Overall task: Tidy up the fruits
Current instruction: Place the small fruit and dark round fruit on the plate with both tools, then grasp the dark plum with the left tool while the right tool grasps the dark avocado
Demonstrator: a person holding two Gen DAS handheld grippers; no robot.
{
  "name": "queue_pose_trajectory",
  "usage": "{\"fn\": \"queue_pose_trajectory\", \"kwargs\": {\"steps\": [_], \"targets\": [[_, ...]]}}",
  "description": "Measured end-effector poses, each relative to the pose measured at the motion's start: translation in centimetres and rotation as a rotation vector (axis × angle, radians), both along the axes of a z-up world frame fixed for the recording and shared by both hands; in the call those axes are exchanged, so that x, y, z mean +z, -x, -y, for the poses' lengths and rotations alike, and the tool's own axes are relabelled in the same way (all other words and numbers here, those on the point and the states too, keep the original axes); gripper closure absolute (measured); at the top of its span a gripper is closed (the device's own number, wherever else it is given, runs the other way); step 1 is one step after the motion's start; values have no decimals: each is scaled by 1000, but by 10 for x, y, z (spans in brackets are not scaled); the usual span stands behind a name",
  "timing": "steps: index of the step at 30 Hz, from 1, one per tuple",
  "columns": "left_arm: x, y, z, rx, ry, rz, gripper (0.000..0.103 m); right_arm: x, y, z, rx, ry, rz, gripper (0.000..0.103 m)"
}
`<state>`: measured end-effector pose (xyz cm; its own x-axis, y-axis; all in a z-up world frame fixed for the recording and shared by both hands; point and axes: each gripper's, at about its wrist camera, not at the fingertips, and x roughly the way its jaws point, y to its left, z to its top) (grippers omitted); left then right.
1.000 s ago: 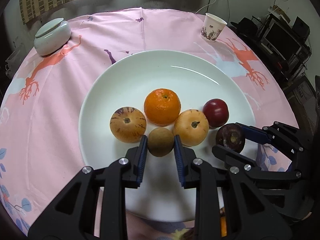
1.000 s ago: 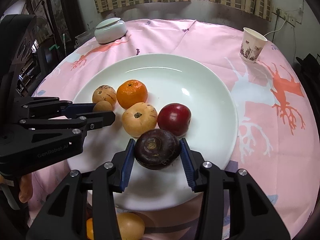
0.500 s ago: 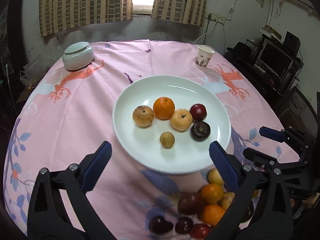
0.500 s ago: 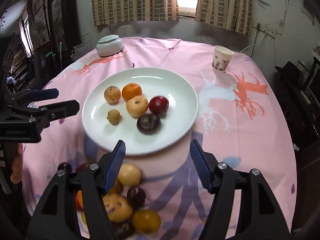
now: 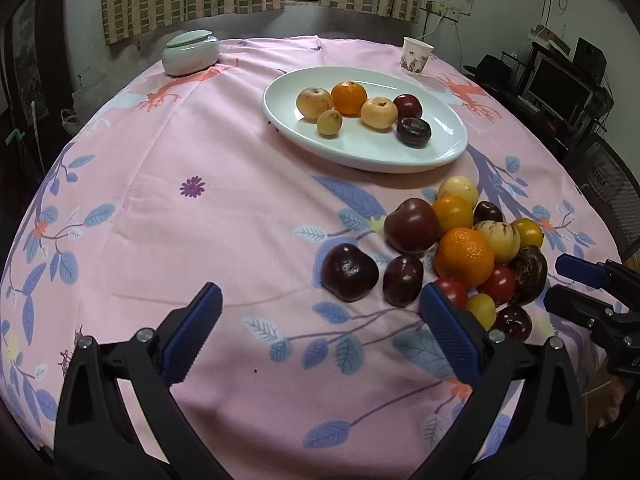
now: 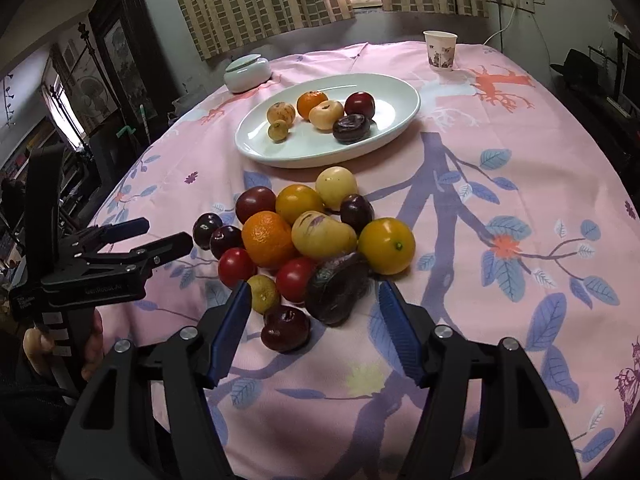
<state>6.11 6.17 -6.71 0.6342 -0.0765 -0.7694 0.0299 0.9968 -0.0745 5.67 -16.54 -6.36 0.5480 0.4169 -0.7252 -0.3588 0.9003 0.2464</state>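
Observation:
A white plate [image 5: 444, 148] [image 6: 396, 120] at the far side holds several fruits: an orange [image 5: 349, 98], a small brown kiwi [image 5: 329, 122], a red plum [image 5: 407, 106] and a dark purple fruit [image 5: 413, 131] [image 6: 351, 128]. A pile of loose fruits [image 5: 460, 252] [image 6: 312, 236] lies on the pink cloth near me. My left gripper [image 5: 320, 328] is open and empty, just left of the pile. My right gripper [image 6: 314, 328] is open and empty, its fingers on either side of a dark plum [image 6: 285, 328] at the pile's near edge.
A pale lidded jar [image 5: 191, 53] [image 6: 247, 75] stands at the far left, a paper cup [image 5: 416, 56] [image 6: 439, 50] at the far right. The round table has a pink flowered cloth [image 5: 200, 208]. Dark furniture and monitors surround it.
Both grippers let go of the kiwi and the dark purple fruit on the plate, opened wide and drew back to the near side by the loose pile.

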Motion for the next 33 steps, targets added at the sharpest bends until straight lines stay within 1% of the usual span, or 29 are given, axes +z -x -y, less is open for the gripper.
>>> {"fn": "queue_pose_trajectory", "kwargs": {"steps": [1,3,4,6,7,8,9,12,16,17,18,20,24,26,28,31,32,33], "targets": [[0,1,-2,4,1,1,2,-1,-2,-2,-11,15,4,45],[0,2,-5,13,4,1,2,-6,-5,-3,-29,53,-3,50],[0,3,-6,17,5,0,2,-10,-6,-4,-37,77,-10,61],[-1,3,-9,26,5,-5,2,-12,-4,-5,-37,108,-10,66],[-1,3,-10,29,6,-7,2,-9,-1,-7,-36,135,5,70],[-2,3,-10,31,8,-9,2,-9,1,-9,-34,163,16,71],[-2,3,-10,30,11,-11,2,-9,1,-11,-36,173,20,71],[-3,1,-6,17,13,-16,2,-14,-6,-14,-33,151,-6,71],[-4,1,0,5,-4,-20,2,-15,-10,-23,-56,207,13,71],[-5,1,0,6,-6,-21,2,-16,-10,-21,-52,204,9,76],[-5,1,-1,9,-7,-21,2,-17,-9,-18,-49,197,1,77],[-5,1,-3,16,-6,-22,2,-15,-3,-13,-66,225,8,79],[-8,-3,-4,15,2,-29,2,-18,-5,1,-93,190,-14,79],[-9,-7,-2,8,-6,-30,2,-20,-9,-1,-93,173,0,77],[-11,-11,0,16,-34,-29,2,-22,-12,-3,-90,171,16,76],[-18,-18,-4,51,-69,-57,2,-21,-13,-2,-81,167,13,76],[-23,-21,-6,60,-70,-74,3,-21,-12,0,-78,160,10,76],[-26,-23,-8,48,-38,-92,3,-22,-12,1,-76,154,6,76]]}}
